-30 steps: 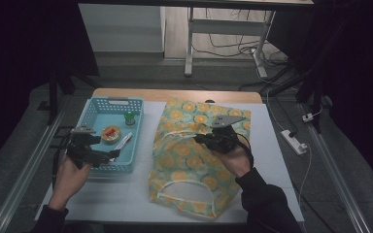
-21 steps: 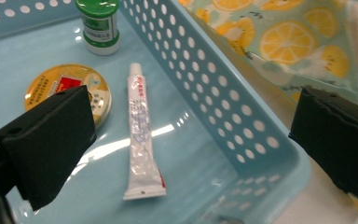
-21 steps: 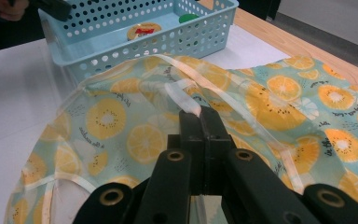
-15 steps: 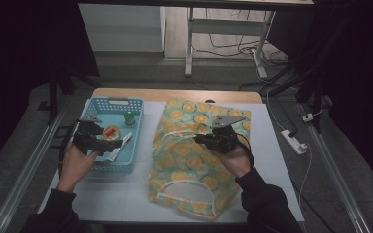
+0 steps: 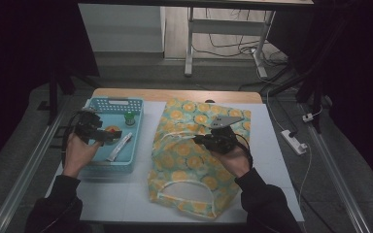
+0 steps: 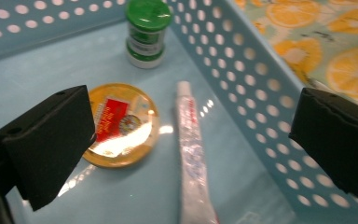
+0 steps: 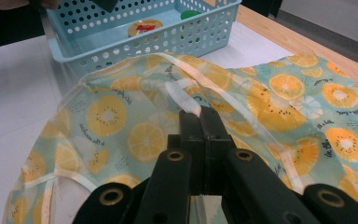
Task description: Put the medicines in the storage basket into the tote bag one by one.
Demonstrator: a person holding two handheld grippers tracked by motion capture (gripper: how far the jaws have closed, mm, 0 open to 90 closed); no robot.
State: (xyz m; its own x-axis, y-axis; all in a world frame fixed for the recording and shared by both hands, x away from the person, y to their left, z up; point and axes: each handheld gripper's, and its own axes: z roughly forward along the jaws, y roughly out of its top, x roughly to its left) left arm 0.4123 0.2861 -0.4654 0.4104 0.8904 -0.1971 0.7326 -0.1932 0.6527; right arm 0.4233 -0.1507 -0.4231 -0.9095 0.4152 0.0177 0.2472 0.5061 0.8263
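A fabric bag (image 5: 189, 170) printed with orange slices lies flat at the table's middle. My right gripper (image 5: 199, 141) rests on it, shut on the bag's pale strap (image 7: 179, 98), which runs out of the closed tips of my right gripper (image 7: 200, 116). My left gripper (image 5: 108, 137) hovers open inside a light blue basket (image 5: 114, 101). In the left gripper view its wide jaws (image 6: 196, 126) straddle a round yellow tin (image 6: 121, 123) and a white tube (image 6: 191, 154). Neither jaw touches them. A green-capped jar (image 6: 147, 30) stands farther back.
The basket's perforated wall (image 6: 242, 79) runs close by the left gripper's right jaw, with the bag (image 6: 326, 42) beyond it. A white power strip (image 5: 294, 141) lies at the table's right edge. Bare white tabletop (image 5: 116, 194) lies between the basket and the person.
My left hand has moved away from the person and to the right, over the tin and tube in the basket. The right gripper and the bag have stayed still.
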